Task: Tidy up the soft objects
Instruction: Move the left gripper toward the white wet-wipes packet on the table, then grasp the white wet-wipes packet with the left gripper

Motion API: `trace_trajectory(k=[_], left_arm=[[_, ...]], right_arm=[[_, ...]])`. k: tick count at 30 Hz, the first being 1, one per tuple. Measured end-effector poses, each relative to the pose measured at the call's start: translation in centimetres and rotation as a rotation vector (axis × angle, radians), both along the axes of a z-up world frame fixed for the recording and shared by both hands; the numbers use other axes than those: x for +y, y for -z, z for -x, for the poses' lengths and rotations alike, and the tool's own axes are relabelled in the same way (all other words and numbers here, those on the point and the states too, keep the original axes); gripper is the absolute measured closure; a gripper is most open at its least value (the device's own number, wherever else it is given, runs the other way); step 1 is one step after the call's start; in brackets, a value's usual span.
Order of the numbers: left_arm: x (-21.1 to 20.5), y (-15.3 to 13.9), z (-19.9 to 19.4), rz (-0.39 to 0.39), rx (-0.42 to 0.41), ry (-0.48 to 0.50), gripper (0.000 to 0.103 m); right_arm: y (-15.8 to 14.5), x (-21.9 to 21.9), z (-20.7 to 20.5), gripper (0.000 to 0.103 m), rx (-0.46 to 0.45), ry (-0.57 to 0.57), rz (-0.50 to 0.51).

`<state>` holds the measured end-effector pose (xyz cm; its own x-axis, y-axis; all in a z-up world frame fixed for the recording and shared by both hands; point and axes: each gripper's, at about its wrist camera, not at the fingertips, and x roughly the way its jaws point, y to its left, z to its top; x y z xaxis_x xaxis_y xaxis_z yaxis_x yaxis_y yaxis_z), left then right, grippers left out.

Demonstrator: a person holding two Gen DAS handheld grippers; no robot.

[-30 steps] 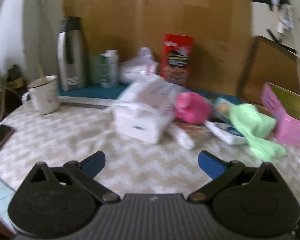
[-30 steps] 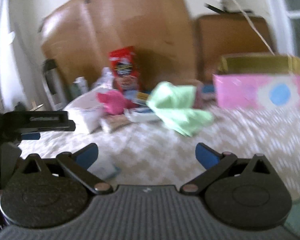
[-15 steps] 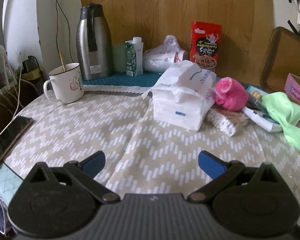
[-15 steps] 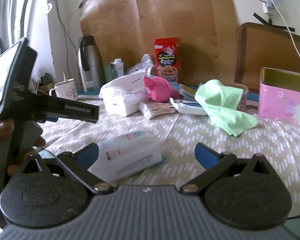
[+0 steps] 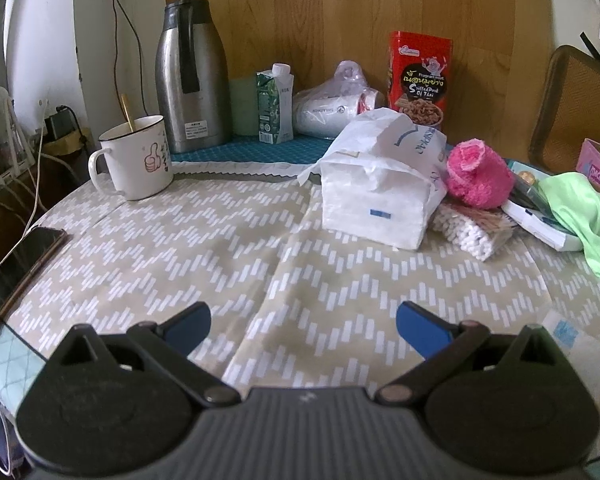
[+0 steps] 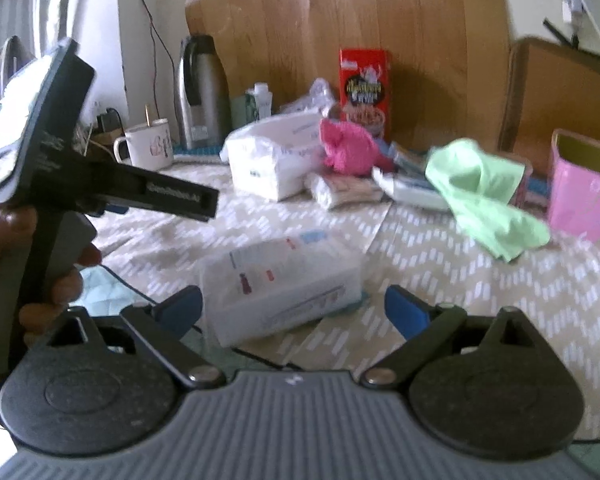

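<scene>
Steel thermos, thumbs-up mug, green carton, red snack box, phone

Left gripper: jaws wide, nothing between, above chevron-patterned tabletop. Mug with thumbs-up print, steel flask, green carton at rear. White tissue pack beside pink fluffy ball; green cloth far right. Phone at left edge.

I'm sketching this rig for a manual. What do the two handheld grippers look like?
Both match: the left gripper and right gripper each have two blue-tipped fingers on black link arms with silver pivot pins, round black housings either side, and a grey ribbed body. Seen from the right wrist camera, the left one has a black handle with small white lettering.
</scene>
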<state>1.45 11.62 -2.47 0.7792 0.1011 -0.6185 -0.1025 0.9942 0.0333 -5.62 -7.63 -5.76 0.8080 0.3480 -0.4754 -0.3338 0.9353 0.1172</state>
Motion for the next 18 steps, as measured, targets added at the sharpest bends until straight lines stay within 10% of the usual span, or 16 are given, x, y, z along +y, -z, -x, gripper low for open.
trace_trajectory(k=[12, 18], left_arm=[[0.4, 0.1, -0.3, 0.041, -0.004, 0.030, 0.006], [-1.1, -1.4, 0.3, 0.187, -0.028, 0.221, 0.009]], right_arm=[[0.1, -1.0, -1.5, 0.012, -0.004, 0.119, -0.004], [0.1, -0.4, -2.0, 0.012, -0.002, 0.080, 0.025]])
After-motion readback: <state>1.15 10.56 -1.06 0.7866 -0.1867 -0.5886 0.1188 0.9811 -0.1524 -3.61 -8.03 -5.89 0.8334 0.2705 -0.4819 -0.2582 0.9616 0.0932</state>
